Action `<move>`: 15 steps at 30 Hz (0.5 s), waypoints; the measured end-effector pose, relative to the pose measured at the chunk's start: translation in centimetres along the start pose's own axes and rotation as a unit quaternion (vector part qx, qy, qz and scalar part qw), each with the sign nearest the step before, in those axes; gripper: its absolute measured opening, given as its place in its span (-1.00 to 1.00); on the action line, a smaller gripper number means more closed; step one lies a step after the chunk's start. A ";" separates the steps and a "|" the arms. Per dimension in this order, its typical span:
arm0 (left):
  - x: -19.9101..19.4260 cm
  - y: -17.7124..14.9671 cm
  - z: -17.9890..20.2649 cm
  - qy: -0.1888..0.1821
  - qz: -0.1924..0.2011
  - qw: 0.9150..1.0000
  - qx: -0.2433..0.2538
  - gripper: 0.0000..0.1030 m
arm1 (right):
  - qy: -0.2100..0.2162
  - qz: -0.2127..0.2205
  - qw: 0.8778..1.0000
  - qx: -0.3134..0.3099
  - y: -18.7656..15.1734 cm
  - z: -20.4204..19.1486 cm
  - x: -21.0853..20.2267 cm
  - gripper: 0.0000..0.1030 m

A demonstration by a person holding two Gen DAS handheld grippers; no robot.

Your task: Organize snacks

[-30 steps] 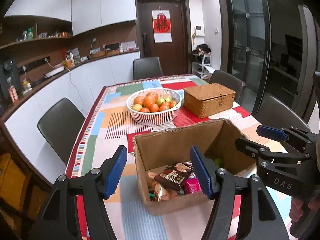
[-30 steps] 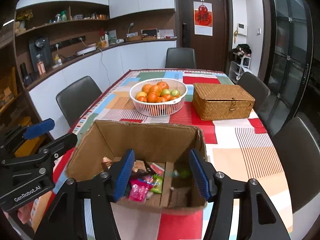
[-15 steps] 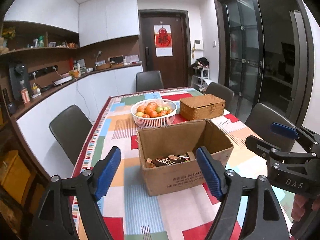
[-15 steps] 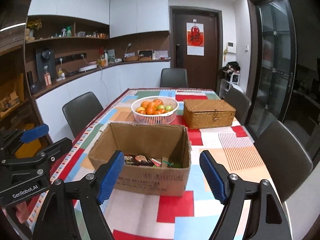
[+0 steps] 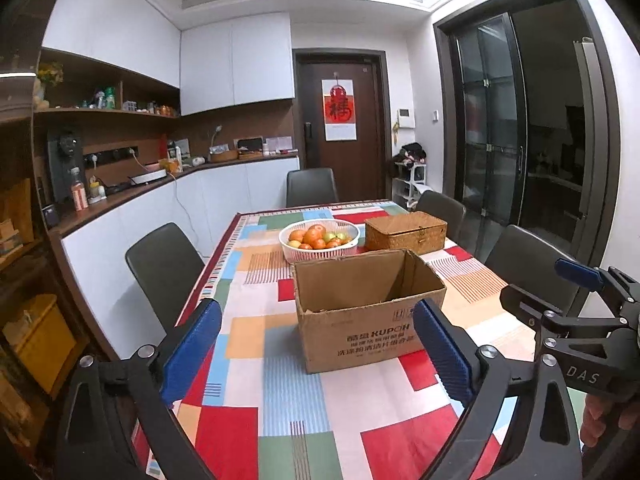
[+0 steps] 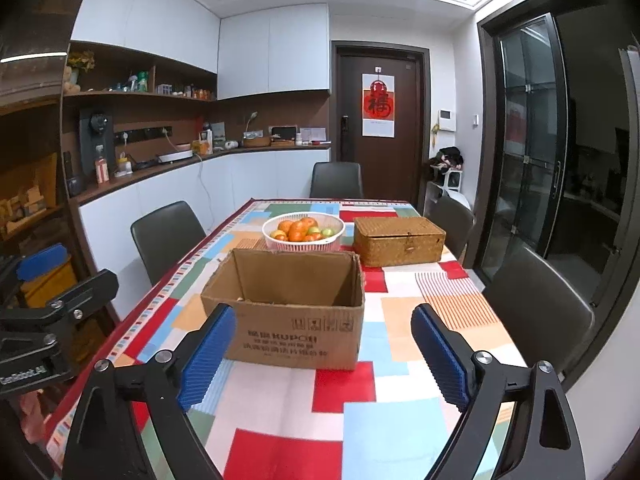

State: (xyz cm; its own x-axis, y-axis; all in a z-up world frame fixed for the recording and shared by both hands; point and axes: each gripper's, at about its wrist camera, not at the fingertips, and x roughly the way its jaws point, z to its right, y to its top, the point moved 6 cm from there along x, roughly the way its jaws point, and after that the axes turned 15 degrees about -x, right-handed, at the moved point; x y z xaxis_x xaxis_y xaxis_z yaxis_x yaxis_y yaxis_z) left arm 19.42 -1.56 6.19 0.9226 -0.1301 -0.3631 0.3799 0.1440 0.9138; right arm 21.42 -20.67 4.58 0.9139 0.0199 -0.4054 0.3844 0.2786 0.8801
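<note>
Your left gripper and right gripper have just been opening and hold nothing; the cardboard box with snacks stands on the counter ahead, easy to reach.

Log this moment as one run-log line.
left tool: jaws just opening, empty | right tool: jaws just opening, empty | cardboard box: on table, untouched | wicker box: closed

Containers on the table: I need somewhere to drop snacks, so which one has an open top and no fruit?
The cardboard box, nearest the grippers. The white basket holds fruit; the wicker box is lidded.
</note>
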 end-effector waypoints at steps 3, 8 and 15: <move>-1.1 -0.4 -0.4 0.005 0.005 1.000 -0.004 0.97 | -0.005 0.001 1.000 -0.004 -0.4 -0.2 -1.0 0.77; -2.1 -1.2 -0.6 0.008 0.002 1.000 -0.002 1.00 | -0.011 0.005 1.000 -0.002 -0.8 -0.2 -2.5 0.80; -2.8 -1.7 -0.8 0.018 -0.002 1.000 0.003 1.00 | -0.016 0.003 1.000 0.001 -1.6 -0.1 -3.6 0.84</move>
State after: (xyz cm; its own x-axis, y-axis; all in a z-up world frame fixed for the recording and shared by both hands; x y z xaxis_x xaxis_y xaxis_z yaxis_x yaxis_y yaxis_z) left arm 16.28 -0.66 5.53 0.9227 -0.0944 -0.3738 0.3839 0.1374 0.9131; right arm 17.52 -21.10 4.61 0.9200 -0.0081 -0.3918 0.3786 0.2768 0.8832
